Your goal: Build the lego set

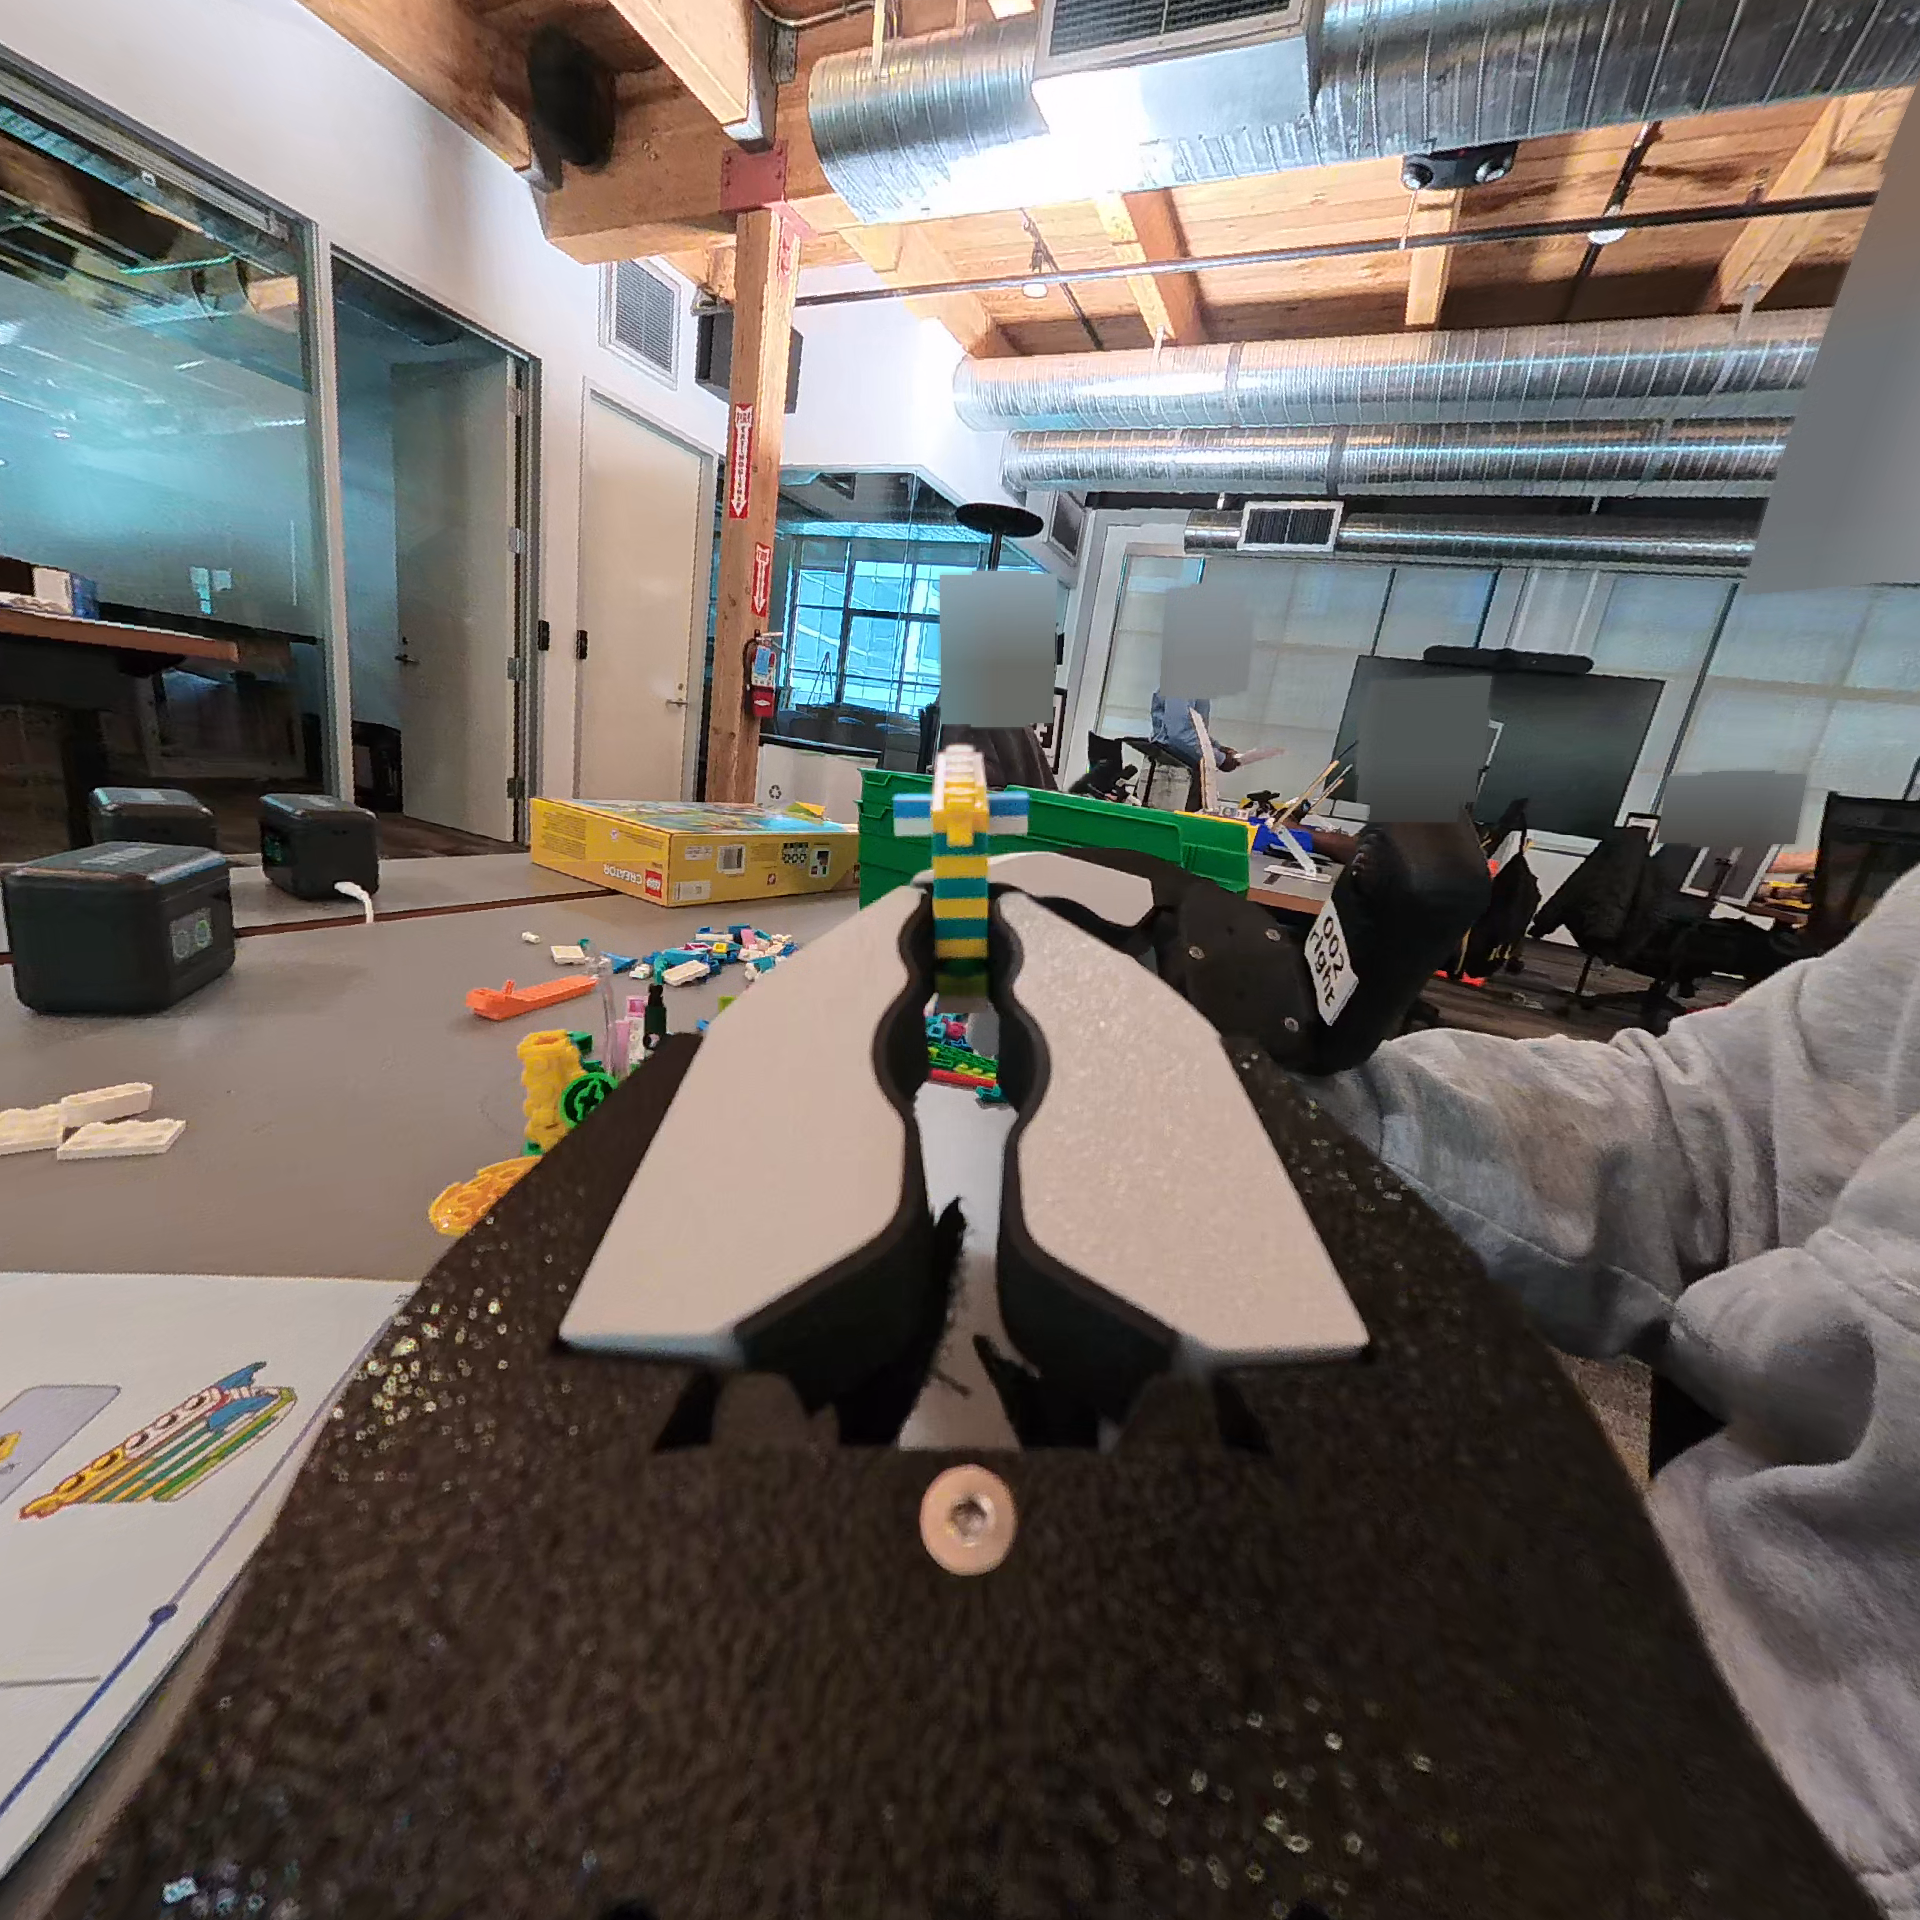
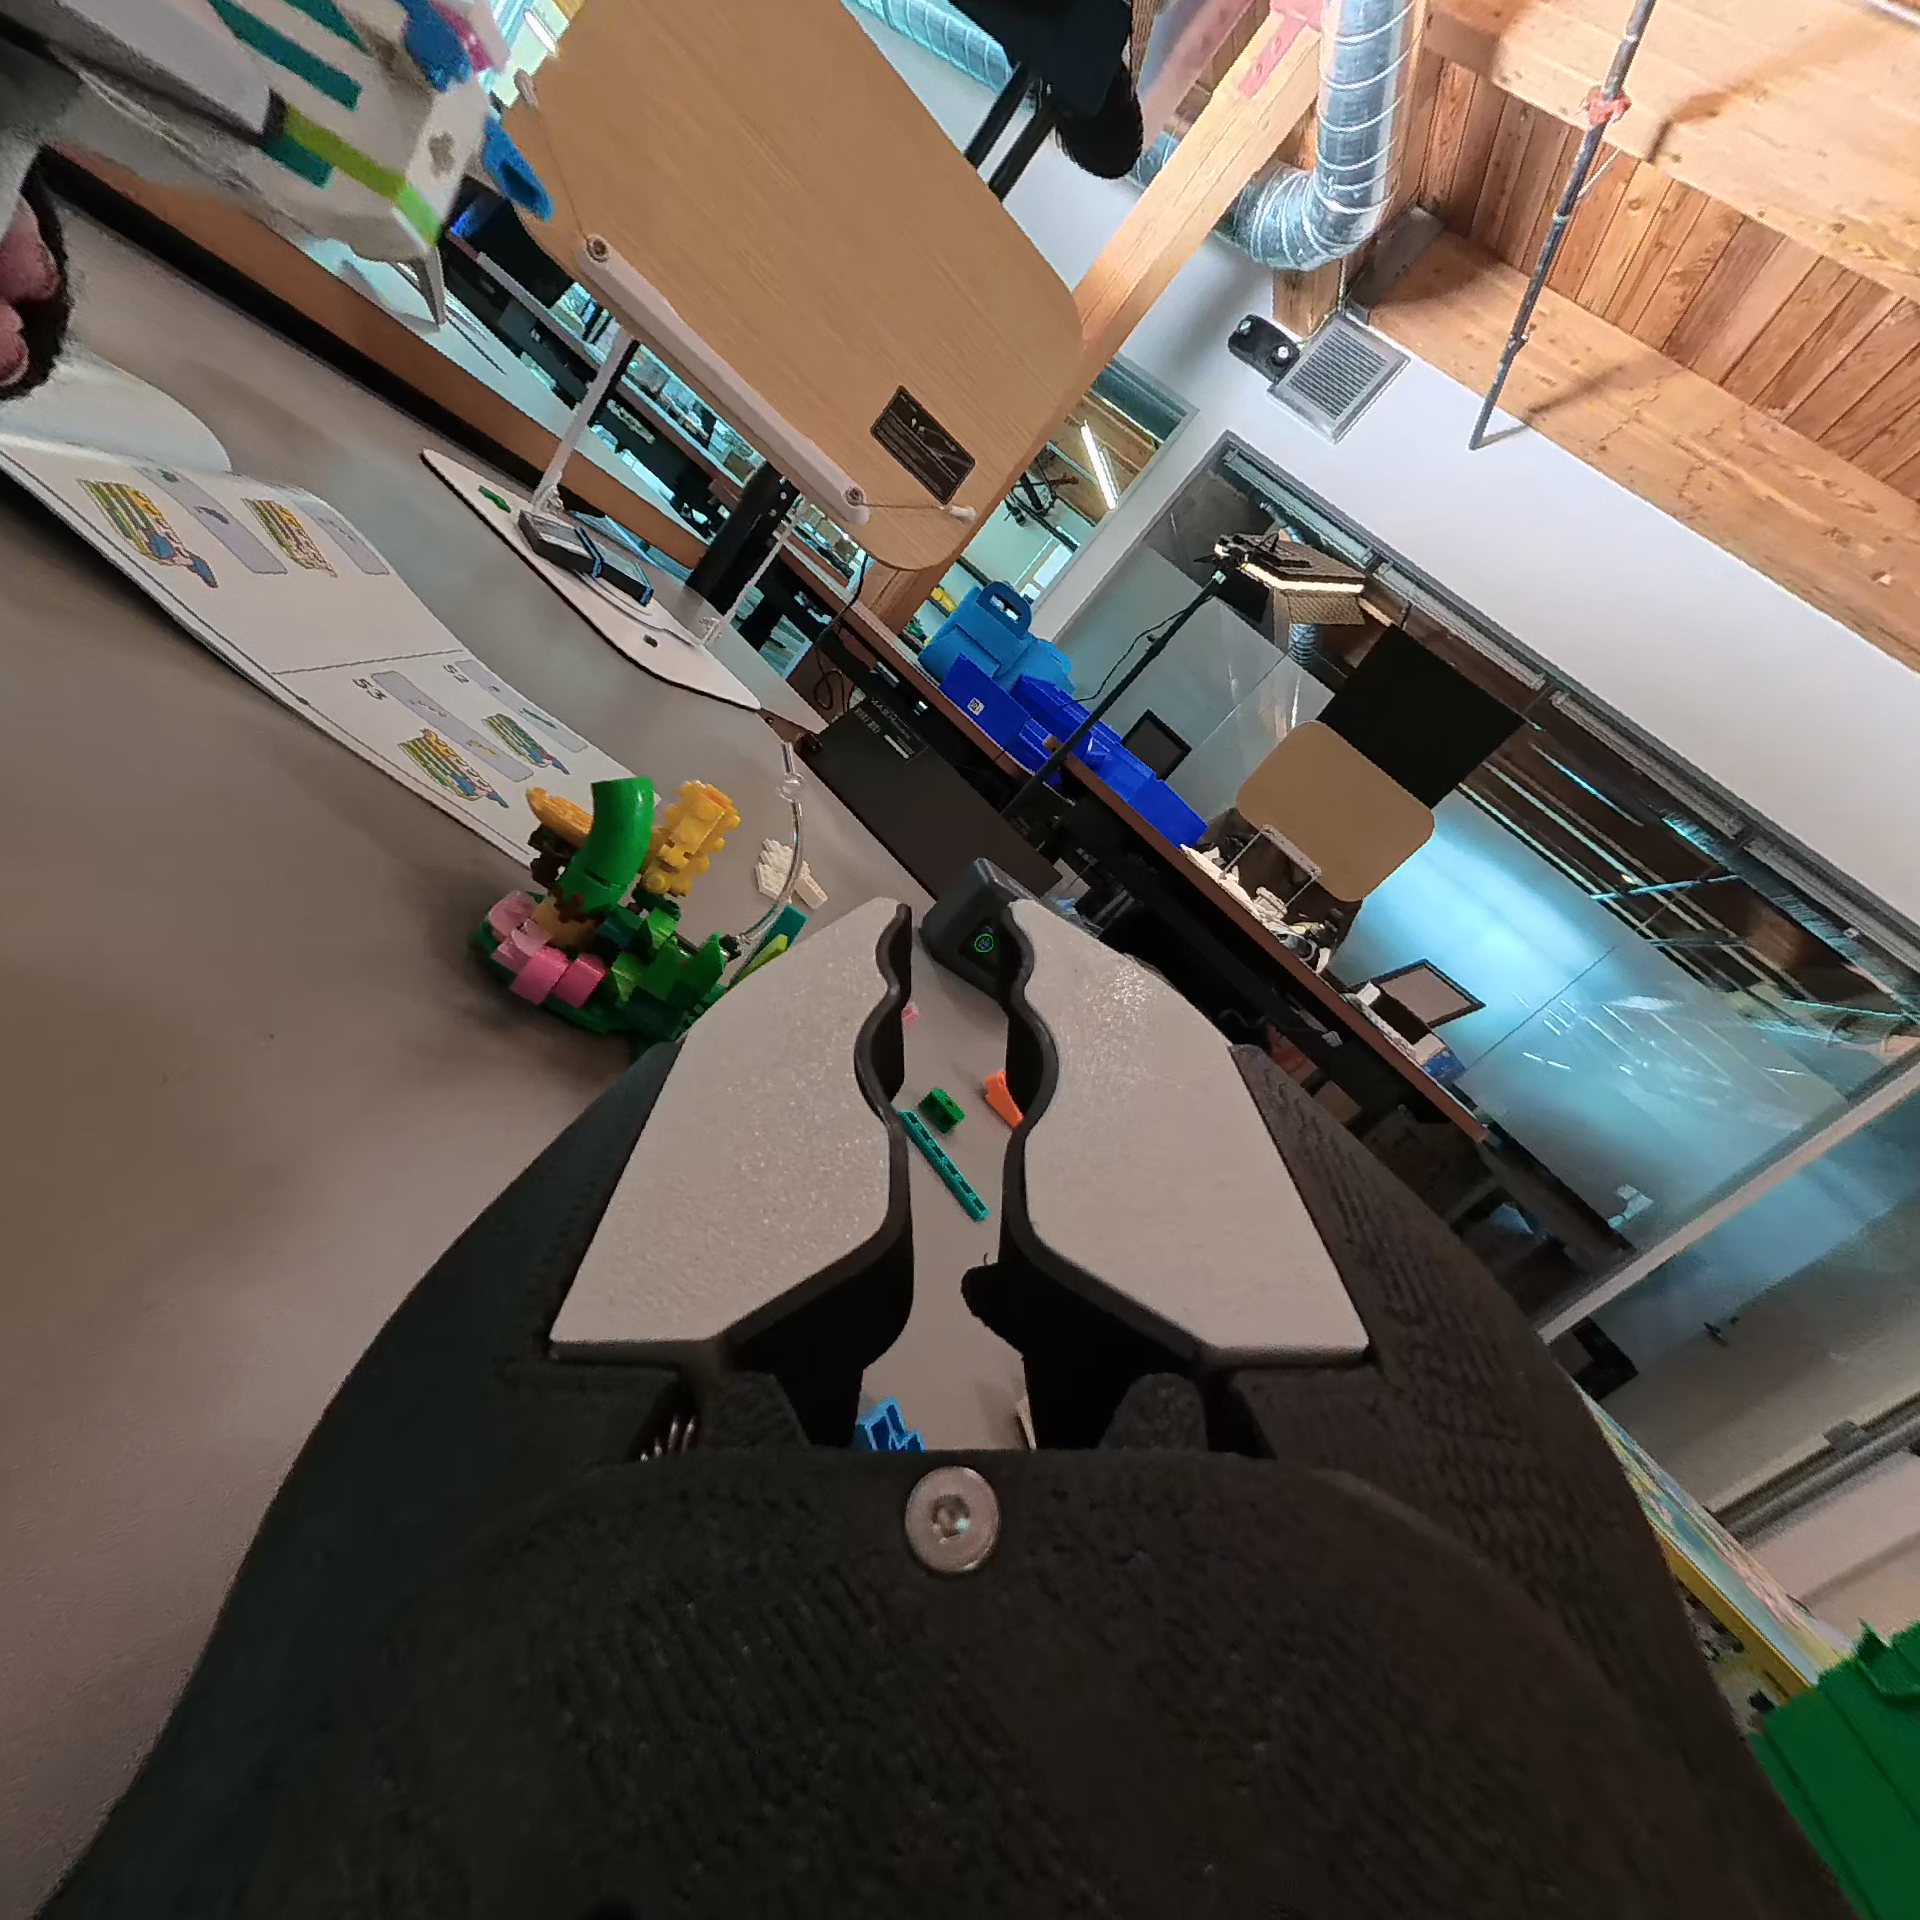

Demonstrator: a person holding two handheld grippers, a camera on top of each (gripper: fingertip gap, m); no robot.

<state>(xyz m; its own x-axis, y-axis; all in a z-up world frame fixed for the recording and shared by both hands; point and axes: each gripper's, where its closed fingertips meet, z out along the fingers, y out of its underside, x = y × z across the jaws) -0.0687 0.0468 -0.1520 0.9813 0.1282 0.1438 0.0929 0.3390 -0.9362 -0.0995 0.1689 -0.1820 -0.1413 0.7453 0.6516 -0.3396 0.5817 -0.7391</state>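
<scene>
Left hand-held gripper (image 1: 957,914): clamped narrow on a striped brick build (image 1: 961,883), yellow and teal layers with a green one at the bottom and blue-and-white wings near the top. Held up off the grey counter (image 1: 312,1039), standing roughly upright between the fingertips, pads pressing both sides low down.

Right hand-held gripper (image 2: 961,971): slightly apart, nothing between the fingers. Hovering over a patch of counter with a teal strip (image 2: 943,1164), a small green brick (image 2: 941,1108) and an orange bit (image 2: 1002,1098) lying right under the gap. Green-and-pink flower model (image 2: 597,925) just left of the fingertips, instruction booklet (image 2: 301,623) beyond it toward the counter's far-left edge.

Tips for a tidy job, judging from this alone:
- Grip sits low on a tall thin stack, so probably best to keep it vertical and go slow; any side push up top could pop layers.
- Pressing anything on with the right one likely wants force straight along the stack, not across it.
- Loose pile (image 1: 707,951) mid-counter looks easy to scatter, so worth keeping clear of it.

Yellow set box (image 1: 691,847) and green bin (image 1: 1101,831) at the far edge, well apart.
</scene>
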